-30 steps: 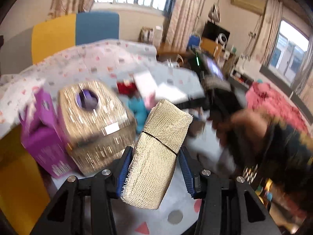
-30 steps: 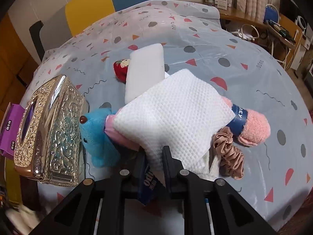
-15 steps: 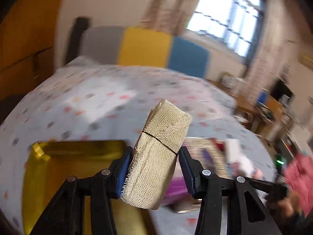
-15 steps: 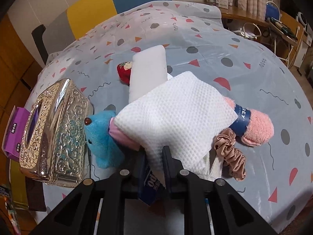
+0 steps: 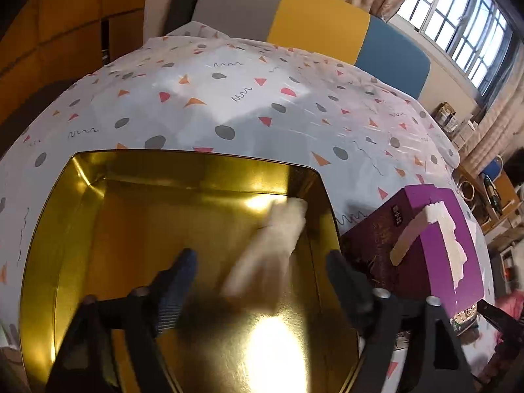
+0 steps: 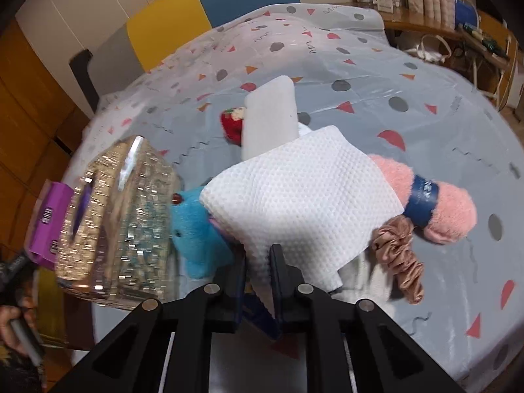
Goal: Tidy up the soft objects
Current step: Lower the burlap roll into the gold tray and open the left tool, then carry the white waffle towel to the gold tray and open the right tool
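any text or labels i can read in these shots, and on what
None can be read in full.
Dark blue paper band around the pink fluffy towel roll: white lettering, blurred.
Purple cardboard box: small label, too small to read.
Same box's end in the right view: barcodes, digits illegible.

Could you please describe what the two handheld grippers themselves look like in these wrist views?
Both are matte black plastic frames with angular cut-out struts and round silver screw heads. The left gripper has blue ribbed pads on black fingers, blurred here. The right gripper has the same black fingers. No cables or sleeves show.
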`<act>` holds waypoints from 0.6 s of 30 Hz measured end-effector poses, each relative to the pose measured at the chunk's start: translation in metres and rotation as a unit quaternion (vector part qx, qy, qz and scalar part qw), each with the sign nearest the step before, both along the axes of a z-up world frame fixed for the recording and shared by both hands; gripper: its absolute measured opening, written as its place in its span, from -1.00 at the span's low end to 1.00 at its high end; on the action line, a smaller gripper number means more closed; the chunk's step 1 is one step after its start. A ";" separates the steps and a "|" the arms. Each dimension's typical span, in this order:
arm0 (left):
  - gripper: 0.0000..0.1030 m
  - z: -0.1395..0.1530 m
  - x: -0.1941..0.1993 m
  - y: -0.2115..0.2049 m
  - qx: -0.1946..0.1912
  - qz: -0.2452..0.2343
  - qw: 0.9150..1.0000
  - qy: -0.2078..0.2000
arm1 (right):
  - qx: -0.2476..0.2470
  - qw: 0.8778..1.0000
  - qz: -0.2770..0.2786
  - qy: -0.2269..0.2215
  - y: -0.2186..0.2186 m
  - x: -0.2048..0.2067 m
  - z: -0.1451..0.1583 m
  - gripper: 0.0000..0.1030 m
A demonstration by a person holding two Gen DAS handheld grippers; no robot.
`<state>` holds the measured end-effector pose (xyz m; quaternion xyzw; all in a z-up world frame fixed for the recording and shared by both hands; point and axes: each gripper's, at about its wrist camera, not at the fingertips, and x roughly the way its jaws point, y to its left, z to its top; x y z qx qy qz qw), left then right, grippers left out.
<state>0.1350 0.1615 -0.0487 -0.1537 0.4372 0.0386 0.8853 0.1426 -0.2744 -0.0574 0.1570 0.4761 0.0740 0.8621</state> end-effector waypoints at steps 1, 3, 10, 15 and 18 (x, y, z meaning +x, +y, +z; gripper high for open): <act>0.68 0.005 0.000 -0.002 0.001 0.001 1.000 -0.001 | 0.012 1.000 0.000 -0.004 -0.001 -0.002 0.001 -0.77; 0.68 0.007 -0.005 -0.005 0.010 0.002 1.000 -0.002 | 0.052 0.999 -0.003 -0.010 -0.006 -0.007 0.002 -0.77; 0.68 0.022 -0.045 -0.022 0.063 -0.015 0.997 -0.043 | 0.128 0.991 -0.004 -0.027 -0.008 -0.016 0.007 -0.77; 0.68 0.026 -0.073 -0.030 0.089 -0.023 0.994 -0.051 | 0.133 0.990 0.001 -0.038 -0.002 -0.019 0.013 -0.77; 0.69 0.027 -0.085 -0.036 0.104 -0.026 0.993 -0.051 | 0.133 0.990 0.006 -0.048 0.003 -0.017 0.024 -0.77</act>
